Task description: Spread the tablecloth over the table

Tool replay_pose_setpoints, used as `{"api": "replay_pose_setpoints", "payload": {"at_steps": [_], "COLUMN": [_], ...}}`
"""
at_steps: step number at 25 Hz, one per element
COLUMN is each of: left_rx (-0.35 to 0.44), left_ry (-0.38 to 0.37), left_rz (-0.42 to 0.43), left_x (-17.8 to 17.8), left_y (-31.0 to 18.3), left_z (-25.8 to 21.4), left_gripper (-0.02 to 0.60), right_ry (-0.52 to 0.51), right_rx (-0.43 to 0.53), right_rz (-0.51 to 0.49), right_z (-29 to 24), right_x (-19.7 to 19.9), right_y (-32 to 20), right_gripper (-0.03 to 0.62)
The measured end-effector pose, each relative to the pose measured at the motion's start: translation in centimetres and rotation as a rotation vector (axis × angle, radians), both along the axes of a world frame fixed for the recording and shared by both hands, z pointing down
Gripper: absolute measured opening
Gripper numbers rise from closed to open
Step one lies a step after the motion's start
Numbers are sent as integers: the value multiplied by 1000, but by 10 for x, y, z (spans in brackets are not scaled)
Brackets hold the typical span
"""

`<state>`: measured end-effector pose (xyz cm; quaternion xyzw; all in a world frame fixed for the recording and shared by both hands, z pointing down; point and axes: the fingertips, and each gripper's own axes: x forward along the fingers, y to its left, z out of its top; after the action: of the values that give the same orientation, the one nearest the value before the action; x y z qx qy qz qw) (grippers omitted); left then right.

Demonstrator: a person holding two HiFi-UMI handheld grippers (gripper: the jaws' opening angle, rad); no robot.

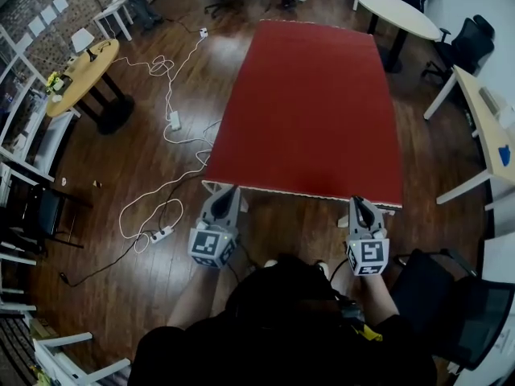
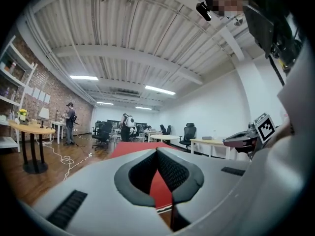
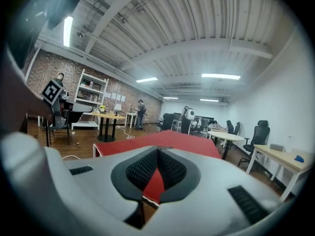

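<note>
The red tablecloth [image 1: 310,103] is seen laid flat over most of the table [image 1: 211,186], with its near hem just short of the table's near edge, where a white corner is left bare. That hem appears to be pinched at each near corner: the left gripper [image 1: 228,193] and the right gripper [image 1: 359,203] are both closed tight on the thin fabric, level with the tabletop. The corners are judged to be held apart so the cloth can be tensioned and drawn evenly toward the person. A white cable [image 1: 173,119] lies looped across the wooden floor, well apart.
</note>
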<state>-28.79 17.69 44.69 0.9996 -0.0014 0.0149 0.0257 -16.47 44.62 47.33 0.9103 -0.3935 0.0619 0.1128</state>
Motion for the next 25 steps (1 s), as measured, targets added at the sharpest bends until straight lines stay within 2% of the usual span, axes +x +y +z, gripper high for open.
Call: {"api": "replay_pose_setpoints", "payload": {"at_steps": [6, 12, 18, 22, 25], "left_rx": [-7, -10, 7, 23, 9], "left_ry": [-45, -17, -19, -28, 3], "left_rz": [-55, -82, -84, -105, -140], "left_x": [-21, -2, 3, 5, 5], "left_y": [18, 51, 69, 69, 66], "left_z": [7, -2, -7, -6, -11], "left_gripper": [0, 0, 0, 0, 0], "right_ry": [-13, 7, -10, 11, 13], "right_rx": [-45, -17, 72, 54, 63], "right_rz": [19, 64, 80, 59, 65], "right_z": [5, -7, -8, -5, -7], "right_x": [1, 17, 23, 33, 34], "right_y": [42, 107, 124, 127, 128], "right_gripper": [3, 3, 3, 3, 2]}}
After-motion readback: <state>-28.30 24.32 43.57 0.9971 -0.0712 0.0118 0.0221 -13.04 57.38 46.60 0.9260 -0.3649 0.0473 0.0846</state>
